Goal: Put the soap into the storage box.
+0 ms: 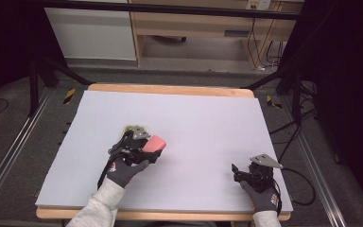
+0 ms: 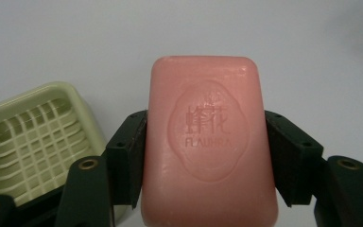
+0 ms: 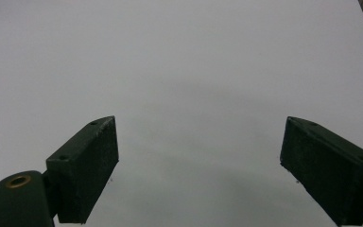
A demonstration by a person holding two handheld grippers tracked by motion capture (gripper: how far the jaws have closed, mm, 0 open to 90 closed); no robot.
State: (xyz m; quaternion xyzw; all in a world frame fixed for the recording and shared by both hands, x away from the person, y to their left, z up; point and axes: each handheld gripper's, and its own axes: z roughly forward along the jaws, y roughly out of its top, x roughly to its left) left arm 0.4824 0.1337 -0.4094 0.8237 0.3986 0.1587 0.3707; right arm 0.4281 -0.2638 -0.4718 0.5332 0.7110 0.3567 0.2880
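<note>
Left tongs clamp the pink soap bar, lifted clear of the green soap dish near the counter's left edge; right tongs gape wide, idle. Placing it remains.

Table: wooden top, pale edge visible along far and near sides. Grey-lilac sheet covers nearly whole top, plain, unmarked. Lying directly on sheet: soap dish, pale green, rounded corners, slatted grid insert, left of centre, upright, nothing in it. Rest of sheet bare. Floor around table: grey, cables at right.
</note>
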